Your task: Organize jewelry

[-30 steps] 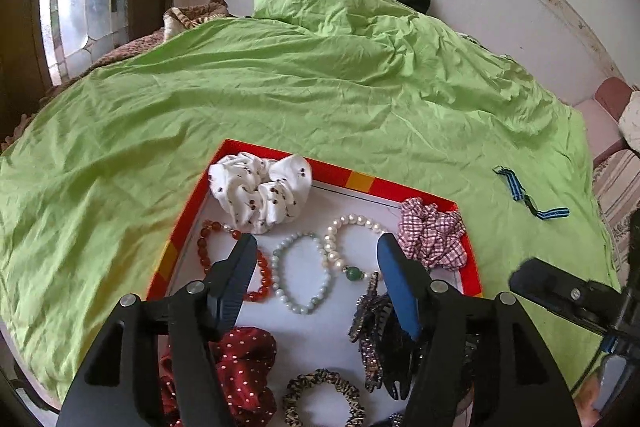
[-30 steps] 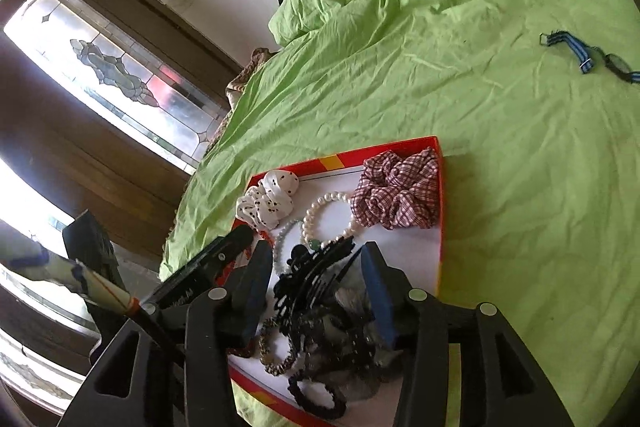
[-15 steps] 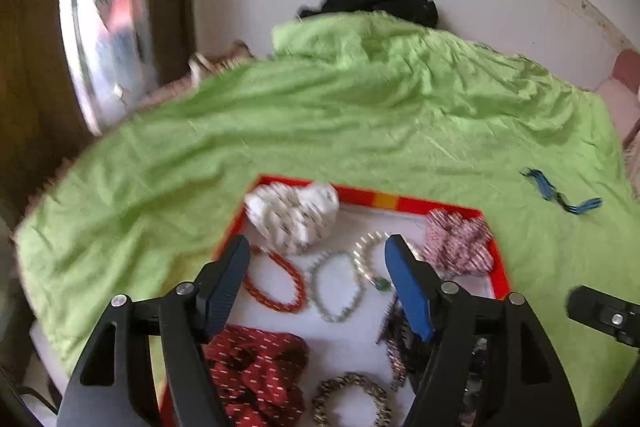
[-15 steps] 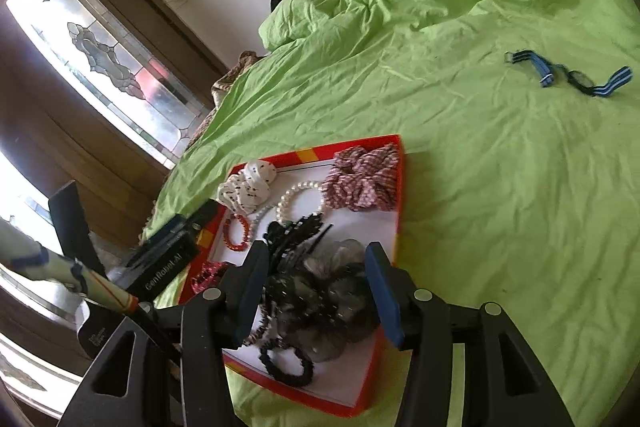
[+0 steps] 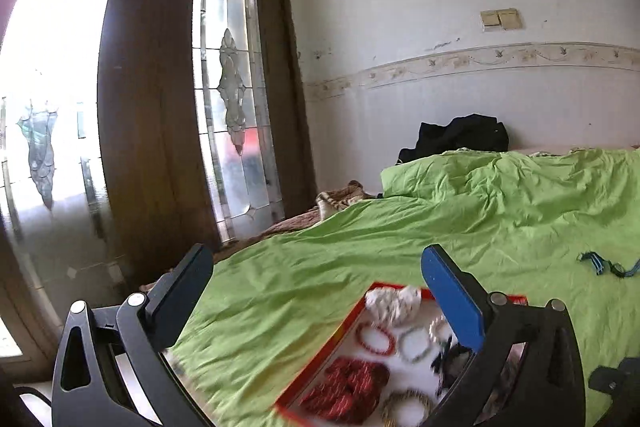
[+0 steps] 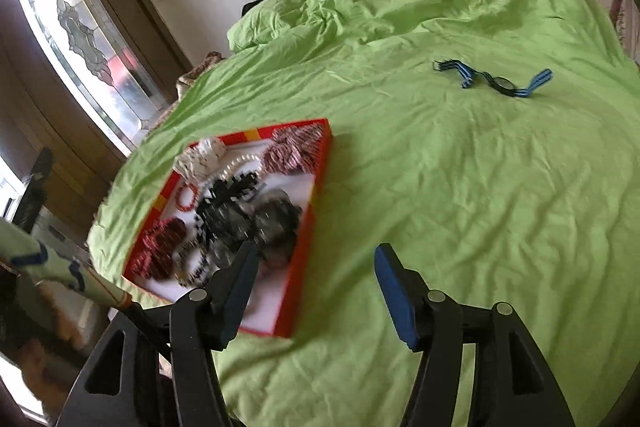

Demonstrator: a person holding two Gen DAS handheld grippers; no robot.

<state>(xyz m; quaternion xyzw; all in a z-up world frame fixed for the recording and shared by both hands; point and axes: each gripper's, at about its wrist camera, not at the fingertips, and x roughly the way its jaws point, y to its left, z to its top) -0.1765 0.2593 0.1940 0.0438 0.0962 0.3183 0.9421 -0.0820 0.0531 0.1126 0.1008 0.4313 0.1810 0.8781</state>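
Two grippers, both empty. Left gripper (image 5: 318, 285): jaws spread wide, just been opening, nothing between them; it looks almost level across the bed (image 5: 360, 247) toward the glazed door (image 5: 228, 99). Right gripper (image 6: 316, 281): jaws apart, also just been opening, only green bedcover between them.

Red tray (image 6: 310, 223) sits on the bed near its edge, already holding most of the pieces: white scrunchie (image 6: 202, 157), plaid scrunchie (image 6: 292, 151), pearl bracelet (image 6: 240, 163), red bead bracelet (image 6: 186, 197), dark red scrunchie (image 6: 162, 243), black hair claws (image 6: 232, 203) heaped in the middle. One item lies outside it: a blue striped strap (image 6: 496, 79), well apart from the tray, farther up the bedcover.

Risks, as I judge them:
- The strap looks like the last stray. It lies flat on soft, creased fabric, so closing jaws could pinch the cover with it, or skate over it.
- The strap is limp and long. Caught by one end, the rest would dangle and could drag or snag on the tray rim.
- The tray is close to the bed edge; a knock from the left gripper could tip it.
- The claw pile is tangled, so a drop there may bury the strap.

Relative position: in the right view the strap lies ahead and to the right of the jaws, well apart. In the left view it lies right of the jaws (image 5: 600, 265), also far. The tray is just left of the right jaws, below the left ones.
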